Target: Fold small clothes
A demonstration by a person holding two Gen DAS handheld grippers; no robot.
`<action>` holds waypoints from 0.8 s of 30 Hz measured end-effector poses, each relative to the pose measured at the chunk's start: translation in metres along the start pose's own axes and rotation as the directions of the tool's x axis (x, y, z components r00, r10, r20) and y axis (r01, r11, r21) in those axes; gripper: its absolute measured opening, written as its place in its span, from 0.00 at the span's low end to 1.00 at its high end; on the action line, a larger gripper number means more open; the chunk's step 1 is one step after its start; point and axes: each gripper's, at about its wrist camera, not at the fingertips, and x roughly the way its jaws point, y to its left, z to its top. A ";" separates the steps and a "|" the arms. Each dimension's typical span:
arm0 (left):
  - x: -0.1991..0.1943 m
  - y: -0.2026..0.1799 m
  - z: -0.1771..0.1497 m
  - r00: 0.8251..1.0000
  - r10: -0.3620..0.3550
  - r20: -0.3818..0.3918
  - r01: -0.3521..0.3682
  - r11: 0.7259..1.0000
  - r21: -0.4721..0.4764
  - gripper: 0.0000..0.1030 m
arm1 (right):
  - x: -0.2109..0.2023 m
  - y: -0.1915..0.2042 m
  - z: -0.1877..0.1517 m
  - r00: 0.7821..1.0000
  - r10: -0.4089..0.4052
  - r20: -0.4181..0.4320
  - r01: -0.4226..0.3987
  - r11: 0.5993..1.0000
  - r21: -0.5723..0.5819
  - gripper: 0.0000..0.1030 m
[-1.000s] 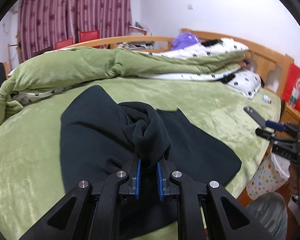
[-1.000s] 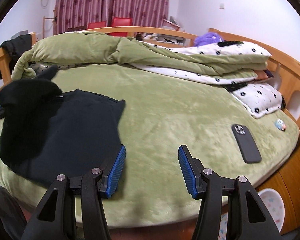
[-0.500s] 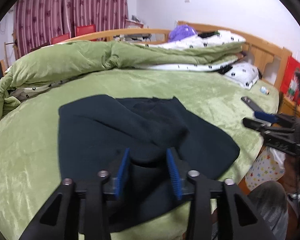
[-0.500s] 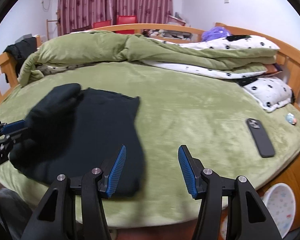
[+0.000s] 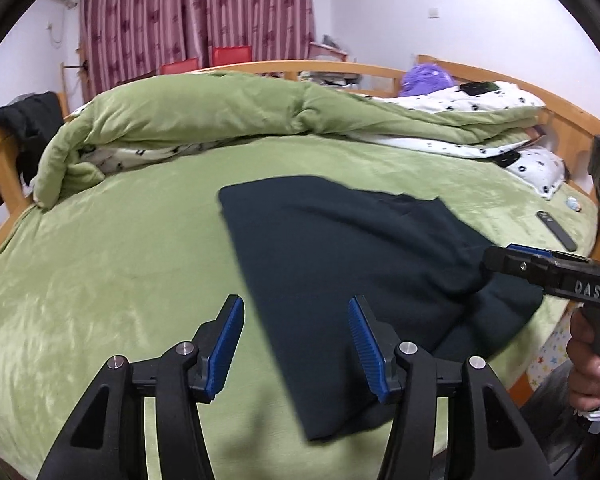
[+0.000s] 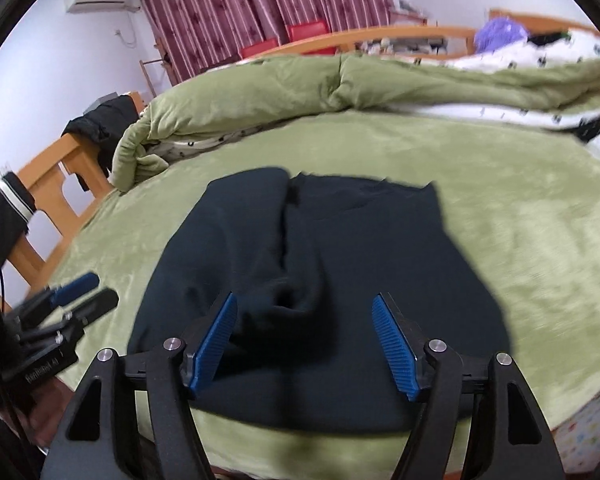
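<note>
A dark garment (image 6: pixel 340 280) lay spread flat on the green bed cover (image 5: pixel 100 280), close to the near edge of the bed, with one side already laid over the middle so that a long fold ridge ran down it in the right wrist view. Its near end was bunched into a soft hump just ahead of the right gripper (image 6: pixel 304 340). By the look of it the first fold was down, while the other side, the hump and any crosswise fold remained to be done.

The left gripper (image 5: pixel 296 348) hovered over the garment's left edge, its jaws opening and holding nothing; only the right-hand blue pad sat above dark cloth, the other above bare cover. The right gripper's jaws were opening too, standing wide with the hump below and between the pads, which did not press on it. A hand (image 5: pixel 588 364) showed at the right edge of the left wrist view, gripping that tool's handle.

Room for moving looked generous: bare green cover stretched left of the garment and beyond it up to the rolled green quilt (image 5: pixel 220 112). A dark phone (image 5: pixel 556 230) lay well apart on the right. The tight side was the near one, where the garment reached almost to the mattress edge, so a pull toward the person could drag cloth off
</note>
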 end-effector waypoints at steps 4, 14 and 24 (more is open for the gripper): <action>0.007 0.020 -0.006 1.000 0.013 -0.026 -0.014 0.999 -0.033 0.51 | 0.037 0.011 0.003 0.998 -0.007 -0.062 0.008 1.000 0.021 0.67; 0.024 0.067 -0.014 0.998 -0.014 -0.068 0.001 0.980 -0.197 0.53 | 0.063 0.042 0.015 0.998 -0.056 -0.023 0.053 0.991 -0.124 0.20; 0.033 0.070 -0.015 0.996 -0.031 -0.086 0.006 0.962 -0.274 0.53 | -0.012 0.040 0.039 0.982 -0.024 0.188 0.059 0.981 -0.182 0.16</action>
